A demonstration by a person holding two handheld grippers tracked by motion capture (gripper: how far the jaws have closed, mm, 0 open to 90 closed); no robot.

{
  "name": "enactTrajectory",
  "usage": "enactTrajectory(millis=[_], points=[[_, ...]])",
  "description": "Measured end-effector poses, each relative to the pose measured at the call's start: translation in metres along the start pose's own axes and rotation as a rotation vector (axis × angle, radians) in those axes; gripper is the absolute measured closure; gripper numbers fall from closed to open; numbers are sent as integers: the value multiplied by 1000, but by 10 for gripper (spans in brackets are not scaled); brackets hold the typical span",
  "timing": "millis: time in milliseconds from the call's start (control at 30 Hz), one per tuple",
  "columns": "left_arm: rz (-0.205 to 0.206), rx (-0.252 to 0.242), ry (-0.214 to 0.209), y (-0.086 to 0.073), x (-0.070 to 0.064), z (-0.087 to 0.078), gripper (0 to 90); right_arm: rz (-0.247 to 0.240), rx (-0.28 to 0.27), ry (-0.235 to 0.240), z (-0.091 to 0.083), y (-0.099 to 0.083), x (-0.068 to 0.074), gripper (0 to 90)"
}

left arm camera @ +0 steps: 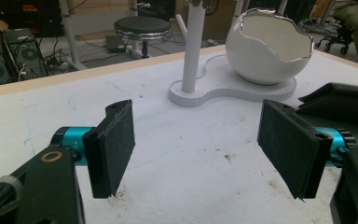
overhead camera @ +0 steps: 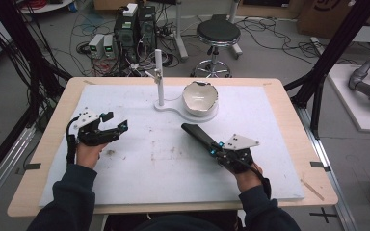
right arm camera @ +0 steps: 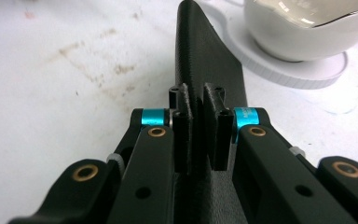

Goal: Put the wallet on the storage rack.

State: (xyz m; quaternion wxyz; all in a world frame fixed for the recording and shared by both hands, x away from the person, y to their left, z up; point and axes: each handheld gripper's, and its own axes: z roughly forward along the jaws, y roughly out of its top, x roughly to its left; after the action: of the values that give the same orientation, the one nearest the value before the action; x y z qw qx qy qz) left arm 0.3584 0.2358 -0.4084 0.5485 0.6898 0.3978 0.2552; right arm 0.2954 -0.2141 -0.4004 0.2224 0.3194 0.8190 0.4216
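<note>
My right gripper [overhead camera: 214,148] is shut on one end of a long flat black object [overhead camera: 196,133], which points up and left toward the bowl. In the right gripper view the jaws [right arm camera: 196,95] pinch the black object [right arm camera: 205,51] edge-on. A white eggshell-shaped bowl [overhead camera: 200,97] sits on a white stand base [overhead camera: 173,108] with an upright post [overhead camera: 159,79]. My left gripper [overhead camera: 117,121] stands open at the left of the white board, nothing between its pads. In the left gripper view the gripper [left arm camera: 200,149] faces the post [left arm camera: 193,46], the bowl [left arm camera: 270,51] and the black object [left arm camera: 340,102].
A stained white board [overhead camera: 139,159] covers most of the wooden table [overhead camera: 53,125]. Beyond the far edge stand a black stool [overhead camera: 218,33], computer towers [overhead camera: 135,29] and floor cables. Black frame poles [overhead camera: 327,62] rise at the right.
</note>
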Motion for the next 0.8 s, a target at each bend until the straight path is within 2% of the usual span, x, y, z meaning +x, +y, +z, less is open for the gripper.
enactTrajectory(millis=[167, 267, 367, 600, 800], points=[[-7, -7, -3, 0, 1, 0, 282, 83, -46, 10, -13, 1, -12, 835], [-9, -8, -4, 0, 1, -1, 284, 185, -74, 9, -19, -2, -25, 834], [-9, -8, -5, 0, 1, -1, 287, 264, -83, 13, -24, -8, -37, 834], [-12, -9, -6, 0, 2, 0, 292, 292, -106, -5, -32, -10, -47, 833], [-10, -11, -6, 0, 1, 0, 295, 337, -100, -73, -30, -22, -62, 827]])
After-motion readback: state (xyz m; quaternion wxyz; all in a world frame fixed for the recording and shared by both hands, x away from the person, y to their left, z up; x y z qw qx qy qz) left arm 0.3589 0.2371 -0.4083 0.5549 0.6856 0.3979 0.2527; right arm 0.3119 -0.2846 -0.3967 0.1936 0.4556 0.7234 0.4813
